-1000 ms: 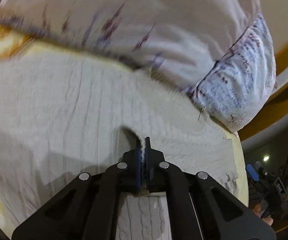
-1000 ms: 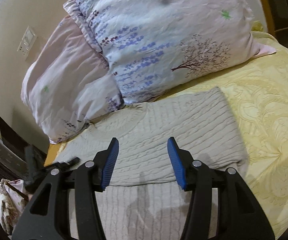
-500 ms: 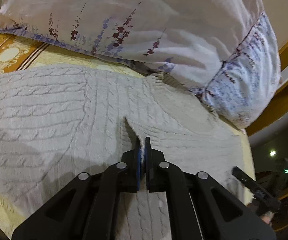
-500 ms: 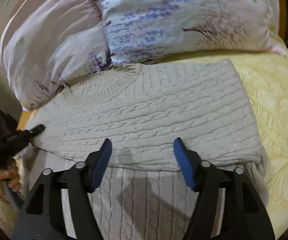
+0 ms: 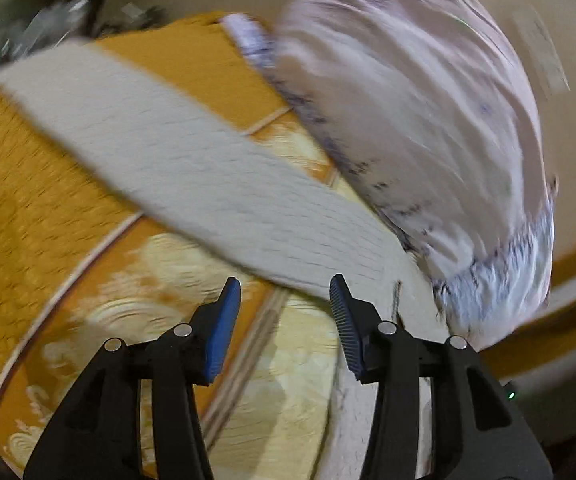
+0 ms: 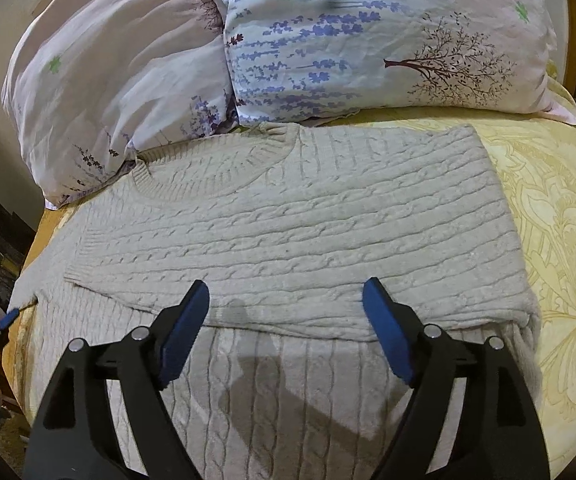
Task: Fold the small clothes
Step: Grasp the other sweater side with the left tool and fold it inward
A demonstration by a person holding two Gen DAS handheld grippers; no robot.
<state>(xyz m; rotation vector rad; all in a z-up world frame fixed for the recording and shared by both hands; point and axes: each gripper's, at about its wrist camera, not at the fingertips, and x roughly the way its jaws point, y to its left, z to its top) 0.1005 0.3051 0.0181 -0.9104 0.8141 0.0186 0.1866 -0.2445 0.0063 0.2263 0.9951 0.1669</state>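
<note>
A cream cable-knit sweater (image 6: 295,216) lies flat on the bed, with one sleeve folded across its body. My right gripper (image 6: 286,300) is open and empty, hovering over the folded sleeve's lower edge. In the blurred left wrist view, my left gripper (image 5: 286,294) is open and empty. It hangs over the bedspread just short of the sweater's other sleeve (image 5: 192,168), which stretches out to the upper left. The left gripper's blue tip (image 6: 8,314) also shows in the right wrist view at the far left, beside the sweater's left edge.
Two floral pillows (image 6: 367,36) lie against the wall behind the sweater's collar; one shows in the left wrist view (image 5: 427,128). A yellow and orange patterned bedspread (image 6: 559,216) covers the bed. The bed's left edge (image 6: 28,256) drops to dark floor.
My left gripper has let go of the sweater fabric, opened, and swung left toward the outstretched sleeve. My right gripper has stayed open and moved slightly closer over the folded sleeve.
</note>
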